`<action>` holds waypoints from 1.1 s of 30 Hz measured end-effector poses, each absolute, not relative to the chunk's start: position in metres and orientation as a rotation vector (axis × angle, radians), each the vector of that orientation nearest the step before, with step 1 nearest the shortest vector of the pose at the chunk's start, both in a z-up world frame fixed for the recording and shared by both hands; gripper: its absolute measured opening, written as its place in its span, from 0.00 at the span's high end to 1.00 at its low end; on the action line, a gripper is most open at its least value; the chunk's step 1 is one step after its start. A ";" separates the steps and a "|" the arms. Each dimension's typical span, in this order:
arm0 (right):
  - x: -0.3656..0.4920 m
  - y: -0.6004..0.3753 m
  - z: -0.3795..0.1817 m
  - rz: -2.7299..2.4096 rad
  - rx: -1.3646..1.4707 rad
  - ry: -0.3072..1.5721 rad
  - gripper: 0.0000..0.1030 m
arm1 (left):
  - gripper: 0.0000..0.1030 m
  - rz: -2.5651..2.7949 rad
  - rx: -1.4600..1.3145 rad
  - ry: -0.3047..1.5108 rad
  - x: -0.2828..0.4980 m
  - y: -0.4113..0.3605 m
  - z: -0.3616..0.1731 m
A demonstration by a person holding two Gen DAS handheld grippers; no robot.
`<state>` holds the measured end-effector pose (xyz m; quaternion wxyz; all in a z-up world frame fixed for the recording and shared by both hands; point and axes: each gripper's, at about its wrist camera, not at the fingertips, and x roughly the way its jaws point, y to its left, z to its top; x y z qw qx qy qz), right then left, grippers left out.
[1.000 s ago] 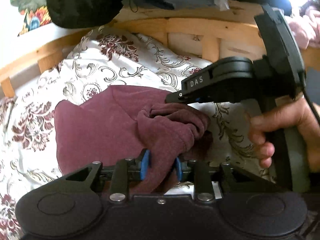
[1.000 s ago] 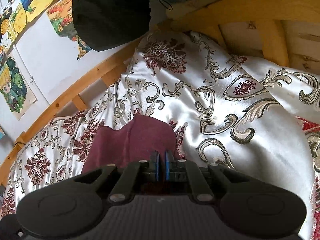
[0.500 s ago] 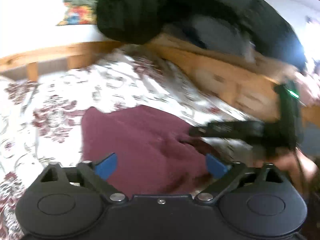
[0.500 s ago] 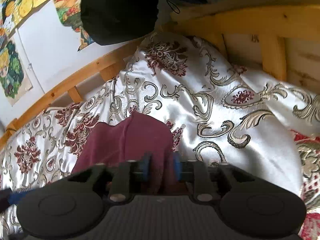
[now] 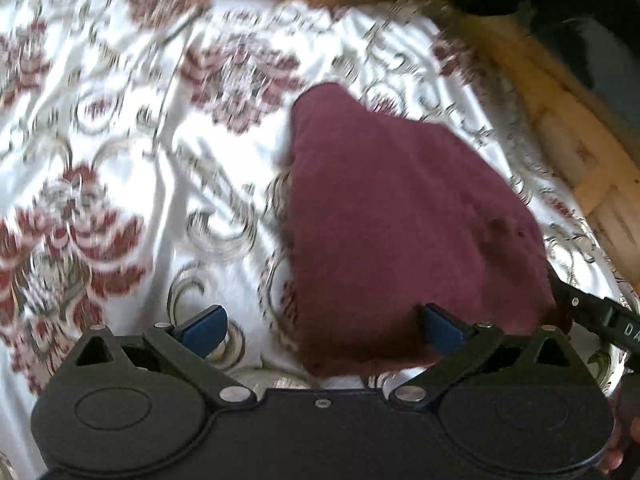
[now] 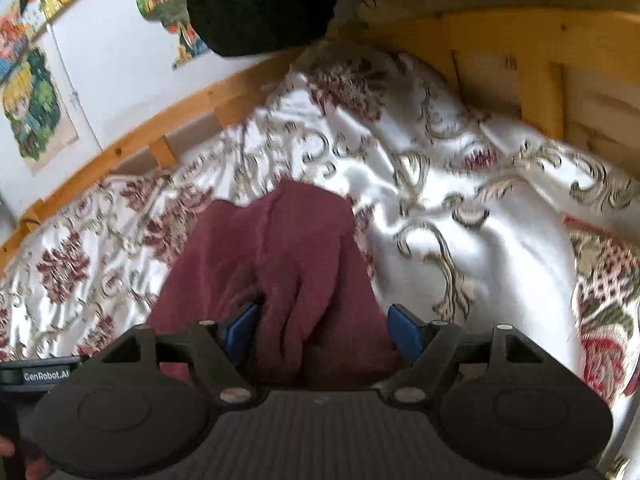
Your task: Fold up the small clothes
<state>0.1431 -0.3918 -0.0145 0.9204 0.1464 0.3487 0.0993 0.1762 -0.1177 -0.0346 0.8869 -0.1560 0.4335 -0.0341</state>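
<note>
A small maroon garment (image 5: 400,216) lies folded on a white satin bedspread with red flowers. My left gripper (image 5: 324,326) is open, its blue pads wide apart just above the garment's near edge and holding nothing. In the right wrist view the same maroon garment (image 6: 288,264) lies bunched between the pads of my right gripper (image 6: 320,330), which is open and not gripping it. The tip of the right gripper (image 5: 600,320) shows at the right edge of the left wrist view.
The bedspread (image 6: 460,208) covers the bed inside a wooden bed frame (image 6: 500,40). Dark clothing (image 6: 260,4) hangs over the rail. Cartoon posters (image 6: 32,104) are on the white wall.
Both grippers opened and let go of the maroon garment. The left gripper swung left and back, so the garment now lies flat on the bedspread.
</note>
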 end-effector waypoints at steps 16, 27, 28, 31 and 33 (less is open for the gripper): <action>0.151 -0.394 -0.021 0.244 0.362 0.694 0.00 | 0.01 -0.047 -0.289 0.902 0.170 -0.124 -0.053; 0.150 -0.415 -0.023 0.203 0.579 0.587 0.01 | 0.00 -0.053 -0.321 0.908 0.171 -0.122 -0.058; 0.149 -0.415 -0.024 0.188 0.583 0.577 0.01 | 0.01 -0.053 -0.320 0.907 0.171 -0.122 -0.058; 0.150 -0.408 -0.027 0.148 0.540 0.554 0.09 | 0.00 -0.053 -0.320 0.900 0.171 -0.122 -0.059; 0.152 -0.401 -0.029 0.126 0.495 0.556 0.25 | 0.00 -0.056 -0.320 0.895 0.170 -0.122 -0.059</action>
